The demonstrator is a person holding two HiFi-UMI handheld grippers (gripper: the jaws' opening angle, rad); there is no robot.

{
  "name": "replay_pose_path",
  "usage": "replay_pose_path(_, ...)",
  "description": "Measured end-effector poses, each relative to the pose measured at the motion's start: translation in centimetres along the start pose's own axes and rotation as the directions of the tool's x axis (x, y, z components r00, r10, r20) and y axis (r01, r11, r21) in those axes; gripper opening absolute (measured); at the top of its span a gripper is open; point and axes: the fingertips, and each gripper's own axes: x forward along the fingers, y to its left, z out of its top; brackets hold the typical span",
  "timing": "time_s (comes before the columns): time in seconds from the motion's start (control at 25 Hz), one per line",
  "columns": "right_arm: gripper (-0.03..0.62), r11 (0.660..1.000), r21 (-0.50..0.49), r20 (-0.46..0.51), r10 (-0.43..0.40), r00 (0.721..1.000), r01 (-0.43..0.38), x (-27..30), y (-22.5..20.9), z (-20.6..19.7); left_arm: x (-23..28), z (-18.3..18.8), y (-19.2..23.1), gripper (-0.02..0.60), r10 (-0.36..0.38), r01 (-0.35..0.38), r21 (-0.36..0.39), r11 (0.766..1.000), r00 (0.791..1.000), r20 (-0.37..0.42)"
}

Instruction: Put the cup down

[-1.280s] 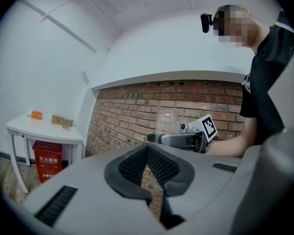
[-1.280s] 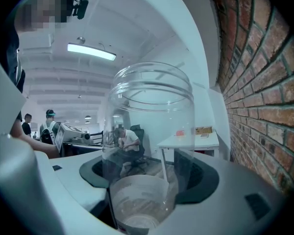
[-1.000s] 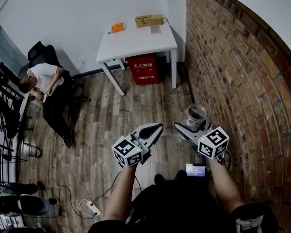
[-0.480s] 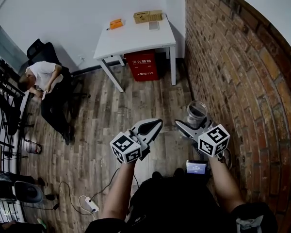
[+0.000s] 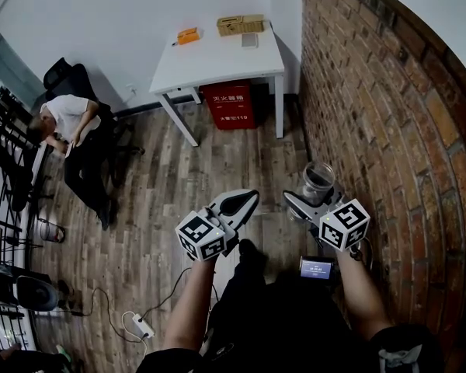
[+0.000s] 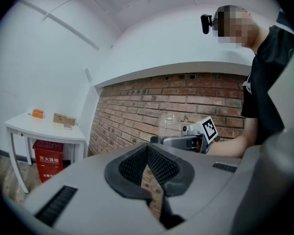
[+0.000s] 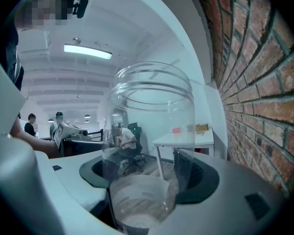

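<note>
**Cup carried over the floor, well short of the tabletop**

Nearest the camera, the left gripper (image 5: 237,206) has its jaws closed on each other with nothing between them. To its right, the right gripper (image 5: 314,198) has its jaws spread wide and gripping the lower part of the clear cup (image 5: 317,179), which stands upright with its mouth open. The cup hangs over the wooden floor (image 5: 163,200), with the brick wall (image 5: 388,130) near on its right.

Hazards, near to far:
- The jaws grip smooth clear plastic low down, so a jolt could tilt the cup or let it slip.
- Opening the jaws here would probably drop the cup on the floor, since no surface lies beneath it.
- A swing to the right could knock the cup against the bricks.
- A cable (image 5: 171,301) trails over the floor near the feet and could trip the person.
- On the far white tabletop (image 5: 217,64), an orange item (image 5: 188,36) and a cardboard box (image 5: 241,26) lie along the far edge. Setting the cup down among them risks a collision, and the bare near part looks safer.
</note>
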Motion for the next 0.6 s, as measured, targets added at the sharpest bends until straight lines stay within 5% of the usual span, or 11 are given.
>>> replay_pose_path(0.6, 0.354, 0.997, -0.007, -0.024, -0.076, 0.997, 0.076, 16.1, -10.3, 2.5, 6.2, 2.8, 19.4, 0.008, -0.068, 0.068, -0.001, 0.998, 0.998, -0.012)
